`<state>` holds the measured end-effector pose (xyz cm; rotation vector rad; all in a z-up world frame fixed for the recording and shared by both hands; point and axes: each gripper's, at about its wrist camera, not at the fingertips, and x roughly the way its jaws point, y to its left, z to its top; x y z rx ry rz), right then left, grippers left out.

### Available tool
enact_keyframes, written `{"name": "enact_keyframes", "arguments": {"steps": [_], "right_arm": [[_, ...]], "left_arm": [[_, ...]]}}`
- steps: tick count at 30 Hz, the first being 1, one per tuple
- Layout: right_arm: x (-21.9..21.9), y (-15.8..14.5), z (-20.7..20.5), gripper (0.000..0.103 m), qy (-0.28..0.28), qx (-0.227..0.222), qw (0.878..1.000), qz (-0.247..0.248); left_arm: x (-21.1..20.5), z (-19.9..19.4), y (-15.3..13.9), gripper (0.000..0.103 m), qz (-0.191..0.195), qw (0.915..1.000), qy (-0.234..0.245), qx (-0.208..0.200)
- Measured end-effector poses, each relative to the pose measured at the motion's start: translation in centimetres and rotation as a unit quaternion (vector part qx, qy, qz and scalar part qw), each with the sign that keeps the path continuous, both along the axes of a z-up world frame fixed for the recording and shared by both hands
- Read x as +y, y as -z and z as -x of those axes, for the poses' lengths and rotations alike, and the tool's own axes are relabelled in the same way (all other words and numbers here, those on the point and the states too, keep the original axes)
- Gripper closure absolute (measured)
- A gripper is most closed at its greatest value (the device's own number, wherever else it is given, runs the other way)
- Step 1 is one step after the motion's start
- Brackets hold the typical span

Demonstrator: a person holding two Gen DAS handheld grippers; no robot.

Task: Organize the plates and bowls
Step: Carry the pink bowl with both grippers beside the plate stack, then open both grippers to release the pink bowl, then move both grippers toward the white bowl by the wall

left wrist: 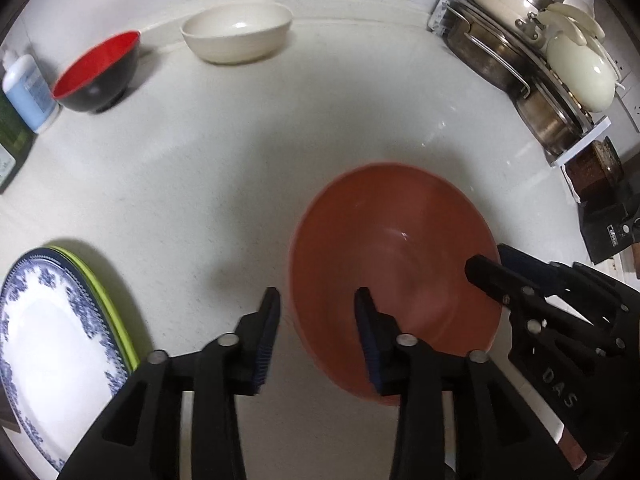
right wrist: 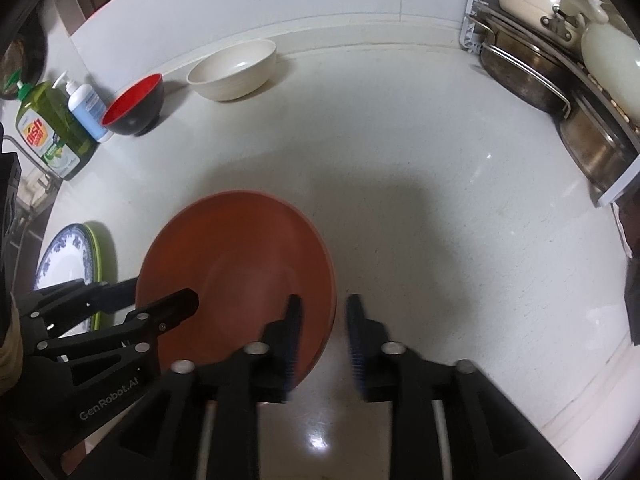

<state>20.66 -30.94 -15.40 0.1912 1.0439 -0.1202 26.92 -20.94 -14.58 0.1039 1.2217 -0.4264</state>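
Note:
A terracotta bowl [left wrist: 392, 264] [right wrist: 240, 264] sits on the white counter [left wrist: 240, 160], its edges blurred. My left gripper [left wrist: 318, 312] [right wrist: 166, 294] is open, with the bowl's left rim between its fingers. My right gripper [right wrist: 323, 316] [left wrist: 490, 260] is open astride the right rim, one finger inside the bowl and one outside. A blue-patterned white plate [left wrist: 52, 332] [right wrist: 66, 256] lies on a green plate [left wrist: 108, 292] at the left. By the back wall stand a red-and-black bowl [left wrist: 96, 72] [right wrist: 134, 106] and a cream bowl [left wrist: 236, 32] [right wrist: 232, 70].
A rack of steel pots and lids [left wrist: 520, 60] [right wrist: 560, 80] fills the back right corner. A green dish-soap bottle [right wrist: 52, 128] and a blue pump bottle [right wrist: 86, 108] stand at the far left. Dark boxes [left wrist: 600, 200] sit at the right edge.

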Motion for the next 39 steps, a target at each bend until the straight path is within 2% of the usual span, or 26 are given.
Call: {"name": "enact_keyframes", "arguments": {"steps": [3,9,14,24,29,39], "right_arm": [[0.1,-0.5,0.1,0.073,0.004,-0.01,1.0,0.01],[0.1,-2.2,0.2,0.059,0.017,-0.04,0.999,0.013],[0.2,-4.0,-0.7,0.054,0.018,-0.069,0.997,0.009],[1.1,-7.0,-4.3,0.049,0.015,-0.119,0.992,0.025],[1.2,-7.8,-6.3,0.042,0.01,-0.125,0.992,0.022],[1.0,-9.1,-10.8,0.042,0.004,-0.125,0.992,0.019]], "left_arm": [[0.3,0.0,-0.6,0.048,-0.001,0.9998,-0.006,-0.017],[1.4,-0.6,-3.0,0.035,-0.02,0.9969,-0.009,-0.076],[2.2,-1.6,-5.3,0.023,-0.026,0.9922,-0.007,-0.122],[4.1,-4.9,-8.9,0.016,-0.039,0.9816,-0.017,-0.186],[5.0,-6.9,-10.2,0.013,-0.047,0.9765,-0.022,-0.209],[5.3,-10.9,-12.0,0.013,-0.074,0.9658,-0.014,-0.248]]}}
